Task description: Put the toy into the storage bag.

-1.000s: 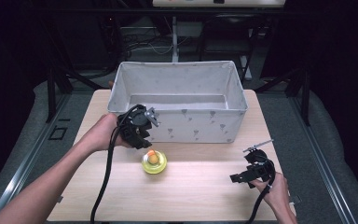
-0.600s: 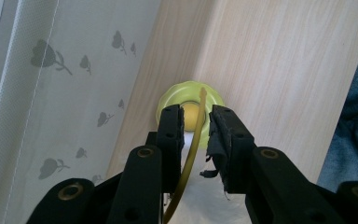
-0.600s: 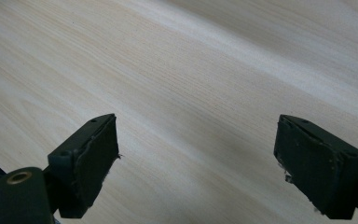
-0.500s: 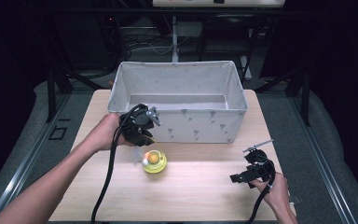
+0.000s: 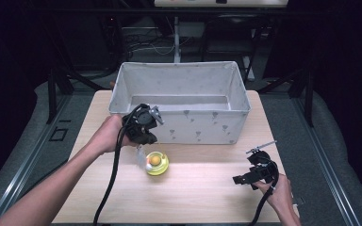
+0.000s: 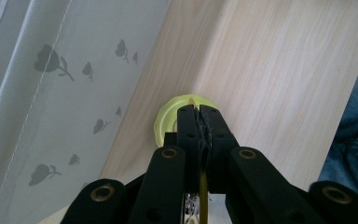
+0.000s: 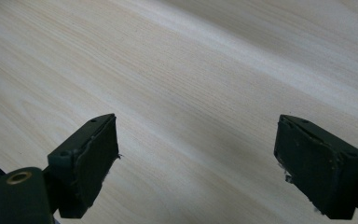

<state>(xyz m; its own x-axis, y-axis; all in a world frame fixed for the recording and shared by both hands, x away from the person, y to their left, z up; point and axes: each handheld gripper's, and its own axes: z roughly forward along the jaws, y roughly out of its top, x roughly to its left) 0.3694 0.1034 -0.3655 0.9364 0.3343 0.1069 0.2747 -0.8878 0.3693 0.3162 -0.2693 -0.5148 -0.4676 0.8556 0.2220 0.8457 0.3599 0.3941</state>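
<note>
Yellow-green dish (image 5: 157,163) sat right under our left claw (image 5: 141,157), a thin edge of it pinched between jaws that had just been closing.

We held the dish on the bench (image 5: 207,188) just near of the grey fabric bin (image 5: 198,129), whose front wall rose just beyond it; in the left gripper view the dish (image 6: 168,122) peeped out past the closed tips. Our right claw (image 5: 245,179) lay well apart at the near right, jaws wide and holding nothing, so the left was the nearer hand.
</note>
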